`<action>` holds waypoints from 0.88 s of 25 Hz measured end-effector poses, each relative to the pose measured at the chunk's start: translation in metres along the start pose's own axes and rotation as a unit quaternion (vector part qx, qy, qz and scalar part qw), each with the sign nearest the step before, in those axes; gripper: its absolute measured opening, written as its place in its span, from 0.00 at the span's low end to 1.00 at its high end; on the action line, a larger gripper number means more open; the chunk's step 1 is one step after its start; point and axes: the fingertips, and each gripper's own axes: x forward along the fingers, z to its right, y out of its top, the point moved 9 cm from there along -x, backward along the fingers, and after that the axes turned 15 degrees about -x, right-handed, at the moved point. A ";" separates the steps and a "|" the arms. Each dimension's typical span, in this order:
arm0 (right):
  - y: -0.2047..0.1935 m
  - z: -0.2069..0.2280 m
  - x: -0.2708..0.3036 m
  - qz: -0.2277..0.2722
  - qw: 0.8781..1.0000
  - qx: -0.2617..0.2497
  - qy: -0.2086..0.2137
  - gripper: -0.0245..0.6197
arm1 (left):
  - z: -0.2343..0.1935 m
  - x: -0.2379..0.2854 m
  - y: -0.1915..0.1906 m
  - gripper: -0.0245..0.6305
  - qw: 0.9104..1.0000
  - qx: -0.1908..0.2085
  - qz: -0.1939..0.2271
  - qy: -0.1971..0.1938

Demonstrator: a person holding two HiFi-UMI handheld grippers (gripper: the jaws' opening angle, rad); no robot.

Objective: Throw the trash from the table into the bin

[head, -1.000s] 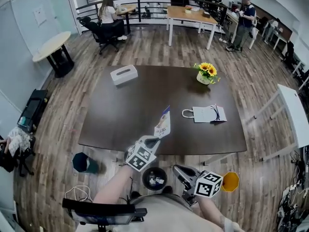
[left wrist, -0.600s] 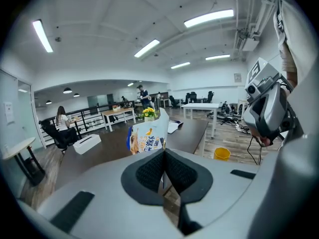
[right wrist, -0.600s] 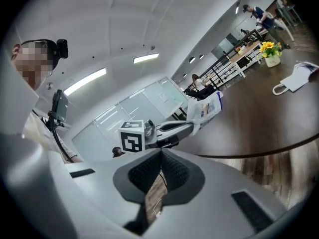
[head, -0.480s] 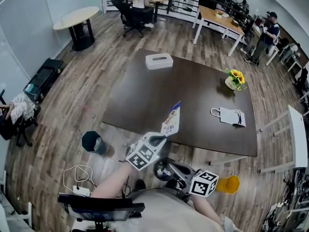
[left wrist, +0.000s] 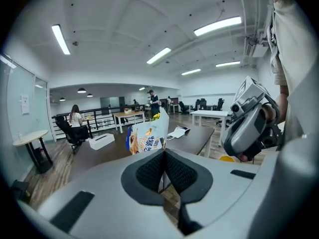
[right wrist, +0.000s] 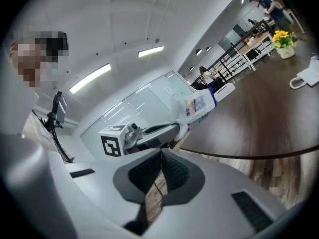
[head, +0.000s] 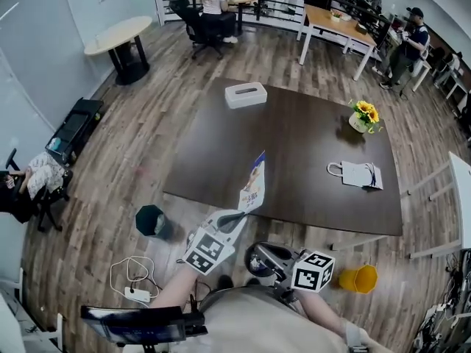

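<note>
- Blue-and-white packet [head: 253,184], the trash, is up off the counter [head: 309,145] and pinched by its bottom edge in the left gripper [head: 241,213]. The fingers [left wrist: 149,171] are pressed together on it, and the left gripper view shows it rising straight out of the seam between them.
- The packet's long axis carries on from the fingers. It stands up and away from the person, with its top end out over the counter's near edge and leaning a touch to the right in the head view.
- The right gripper [head: 256,256] sits low by the person's body. Its fingers [right wrist: 144,176] are closed on each other with nothing in them; its own view shows only floor through the slit.
- Now the bit that matters: every bin is on the floor, below the packet and on the person's side of the counter edge.
- The black bin [head: 252,250] is just below and right of the left fingers, partly hidden behind the right gripper.
- The teal bin [head: 151,220] stands well out to the left, and the yellow bin [head: 358,278] is away on the right.
- My read is that the left hand does the drop and the black bin is the closest mouth.
- The packet points up and away from that bin, so I'd expect the hand to come back, lower and tip the packet down before the fingers part.
- The right gripper looks to be crowding that opening and may need to clear.
</note>
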 end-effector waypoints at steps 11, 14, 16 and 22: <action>-0.006 0.042 -0.066 0.039 0.999 0.032 0.004 0.06 | 0.041 -0.009 0.004 0.06 0.998 -0.020 0.010 0.053; -0.008 0.050 -0.065 0.033 0.999 0.036 0.005 0.06 | 0.038 -0.016 0.001 0.06 0.998 -0.028 0.009 0.064; -0.005 0.046 -0.055 0.022 0.999 0.026 0.015 0.06 | 0.032 -0.027 -0.004 0.06 0.996 -0.038 0.015 0.076; -0.001 0.014 0.000 0.002 0.999 0.001 0.042 0.06 | 0.007 -0.080 -0.009 0.06 0.994 -0.050 0.050 0.087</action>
